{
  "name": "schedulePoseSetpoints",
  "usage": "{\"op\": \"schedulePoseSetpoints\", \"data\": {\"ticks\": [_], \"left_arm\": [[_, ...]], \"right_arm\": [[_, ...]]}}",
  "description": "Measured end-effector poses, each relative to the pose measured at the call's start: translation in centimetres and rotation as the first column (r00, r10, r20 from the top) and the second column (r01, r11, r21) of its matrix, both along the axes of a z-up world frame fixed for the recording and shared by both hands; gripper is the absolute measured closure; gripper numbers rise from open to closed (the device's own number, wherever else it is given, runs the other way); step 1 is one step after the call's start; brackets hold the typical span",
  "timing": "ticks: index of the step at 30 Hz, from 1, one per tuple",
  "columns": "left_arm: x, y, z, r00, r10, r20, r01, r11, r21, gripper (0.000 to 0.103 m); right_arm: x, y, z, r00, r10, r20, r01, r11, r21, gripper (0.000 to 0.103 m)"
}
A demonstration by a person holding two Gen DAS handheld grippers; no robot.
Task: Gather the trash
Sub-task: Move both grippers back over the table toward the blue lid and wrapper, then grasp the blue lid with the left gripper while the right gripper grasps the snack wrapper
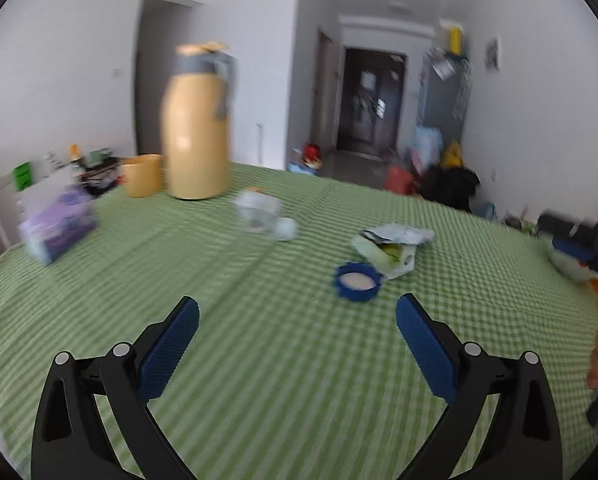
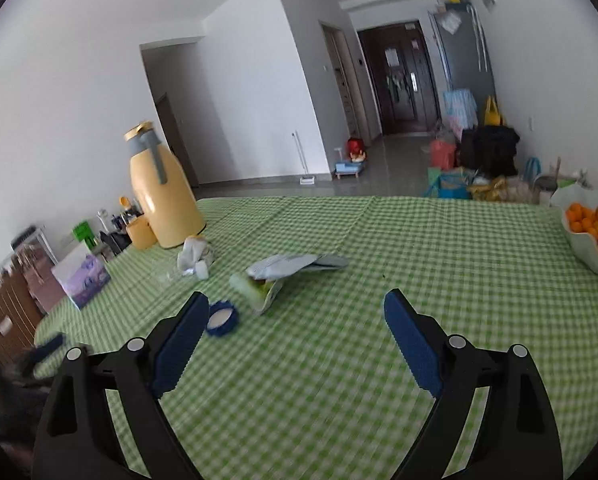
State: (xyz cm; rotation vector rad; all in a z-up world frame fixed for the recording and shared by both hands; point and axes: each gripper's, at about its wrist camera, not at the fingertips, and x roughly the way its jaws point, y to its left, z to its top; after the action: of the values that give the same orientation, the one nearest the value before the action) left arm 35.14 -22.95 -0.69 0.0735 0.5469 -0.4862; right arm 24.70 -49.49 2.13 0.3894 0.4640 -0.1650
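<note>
Lying on the green checked bench (image 2: 419,248) are three pieces of trash: one blue cap (image 2: 221,318), one torn wrapper (image 2: 295,266) just beyond it, and one crumpled clear bottle (image 2: 195,258) further back near the jug. One yellow jug (image 2: 165,196) stands beside one yellow cup (image 2: 141,232), one purple tissue box (image 2: 83,280) sits at the edge, and one bowl of oranges (image 2: 593,232) sits far right. Both the left gripper (image 1: 297,316) and the right gripper (image 2: 297,312) have fingers spread wide, holding nothing, above the cloth.
</note>
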Motion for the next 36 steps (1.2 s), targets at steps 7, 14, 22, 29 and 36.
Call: {"op": "schedulePoseSetpoints", "data": {"ticks": [7,14,22,29,36], "left_arm": [[7.9,-8.9,-4.0,0.985,-0.077,-0.152,0.096,0.988,0.117,0.008],[11.8,-9.7,-6.0,0.957,-0.073,-0.281,0.114,0.985,0.132,0.05],[10.7,-8.1,-4.6,0.947,-0.136,-0.29,0.171,0.98,0.099,0.103],[7.5,-3.6,-1.1,0.962,-0.124,-0.244,0.133,0.991,0.023,0.103],[4.7,-6.5,-2.4,0.923,-0.287,-0.256,0.288,0.957,-0.037,0.03]], "right_arm": [[7.2,-4.7,-1.4,0.991,0.069,-0.114,-0.039,0.97,0.241,0.048],[14.8,-5.4,-4.8,0.963,0.111,-0.246,-0.01,0.926,0.376,0.059],[15.4,-5.3,-5.3,0.966,0.132,-0.224,-0.017,0.892,0.451,0.091],[9.3,-3.0,1.6,0.985,0.153,-0.084,-0.116,0.934,0.337,0.1],[2.9,-2.1,4.2,0.989,0.128,-0.07,-0.109,0.967,0.229,0.101]]}}
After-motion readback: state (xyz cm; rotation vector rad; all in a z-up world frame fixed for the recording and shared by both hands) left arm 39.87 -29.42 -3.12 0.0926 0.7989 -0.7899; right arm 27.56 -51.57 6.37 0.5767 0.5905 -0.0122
